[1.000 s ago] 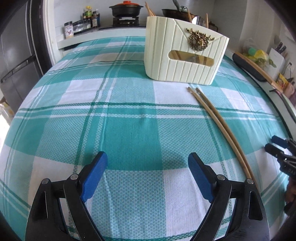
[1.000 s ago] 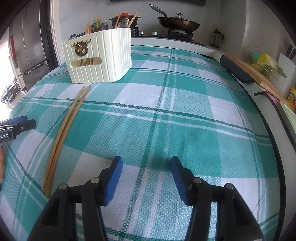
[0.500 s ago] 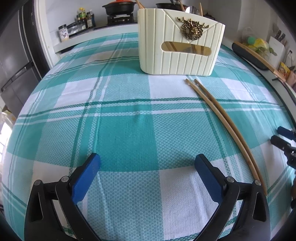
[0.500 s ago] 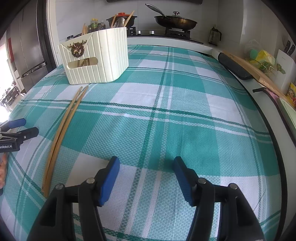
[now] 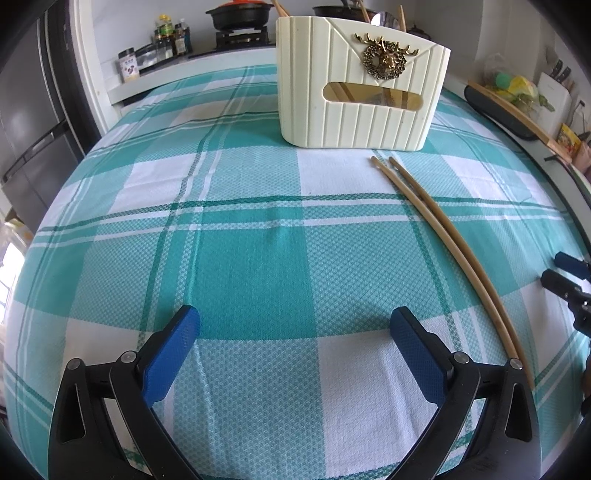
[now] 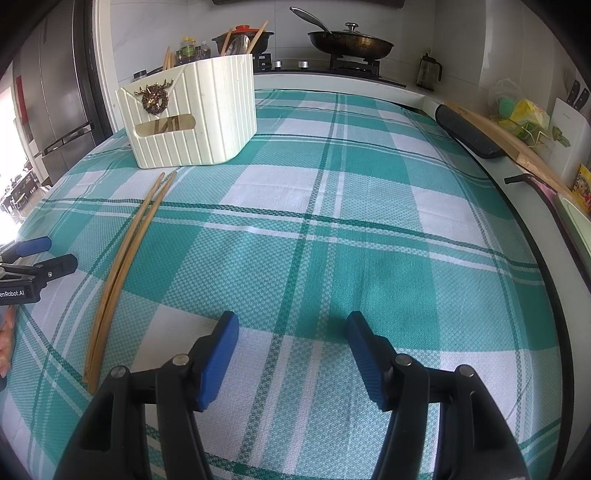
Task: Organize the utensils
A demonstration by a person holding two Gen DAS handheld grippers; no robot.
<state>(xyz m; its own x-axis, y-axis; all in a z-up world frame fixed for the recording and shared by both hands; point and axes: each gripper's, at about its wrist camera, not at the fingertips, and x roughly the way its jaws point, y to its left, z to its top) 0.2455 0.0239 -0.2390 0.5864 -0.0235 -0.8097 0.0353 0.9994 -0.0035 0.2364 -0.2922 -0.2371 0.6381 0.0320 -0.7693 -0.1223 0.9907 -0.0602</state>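
Note:
A pair of long wooden chopsticks [image 5: 448, 243] lies on the green plaid tablecloth [image 5: 258, 266], running from near the cream utensil holder [image 5: 360, 92] toward the front. The holder has a deer emblem and several utensils standing in it. My left gripper [image 5: 295, 326] is open and empty, left of the chopsticks. My right gripper [image 6: 291, 328] is open and empty, right of the chopsticks [image 6: 127, 258]; the holder [image 6: 192, 114] stands at the far left there. Each gripper's tips show at the edge of the other's view.
A stove with a frying pan [image 6: 351, 42] and a red-lidded pot [image 5: 238, 14] stands behind the table. Spice bottles [image 5: 170, 35] sit at the back left. A fridge [image 5: 33, 110] is at the left. A black pad and wooden board [image 6: 476, 136] line the right counter.
The left gripper has moved forward toward the holder and its jaws have opened wider. The right gripper has barely moved.

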